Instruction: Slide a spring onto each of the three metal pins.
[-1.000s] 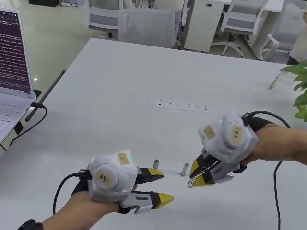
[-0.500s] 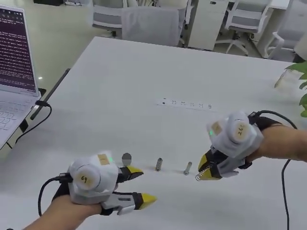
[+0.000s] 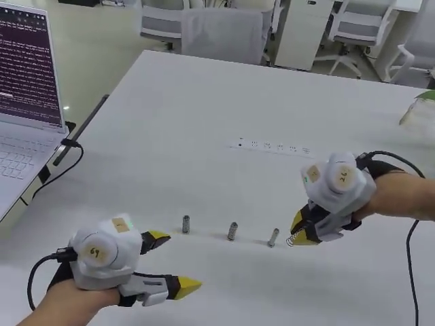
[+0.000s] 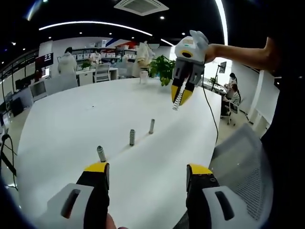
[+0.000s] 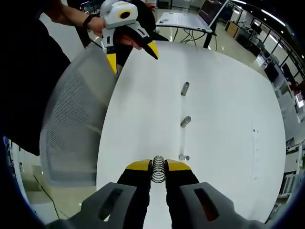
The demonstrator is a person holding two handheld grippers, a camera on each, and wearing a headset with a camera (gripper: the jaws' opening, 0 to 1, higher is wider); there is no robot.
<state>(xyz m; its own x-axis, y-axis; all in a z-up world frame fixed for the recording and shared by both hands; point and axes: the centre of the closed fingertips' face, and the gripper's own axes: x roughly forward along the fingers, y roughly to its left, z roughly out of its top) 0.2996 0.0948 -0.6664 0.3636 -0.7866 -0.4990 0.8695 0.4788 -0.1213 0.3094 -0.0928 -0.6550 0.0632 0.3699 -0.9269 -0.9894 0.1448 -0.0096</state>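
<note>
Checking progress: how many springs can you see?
3: one on the head view's leftmost pin, one on the middle pin, one spring pinched in the right gripper near the bare pin.

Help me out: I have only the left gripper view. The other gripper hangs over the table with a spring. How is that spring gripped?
Observer: In the right gripper view the spring lies lengthwise between the right gripper's yellow tips, pinched by its sides.
Operator: Is it lined up yet?
Observer: Nearly, I'd say. In that view the bare pin sits just ahead, slightly to the right of the spring.
Operator: Anything else nearby?
Observer: The head view shows an open laptop at the far left.
</note>
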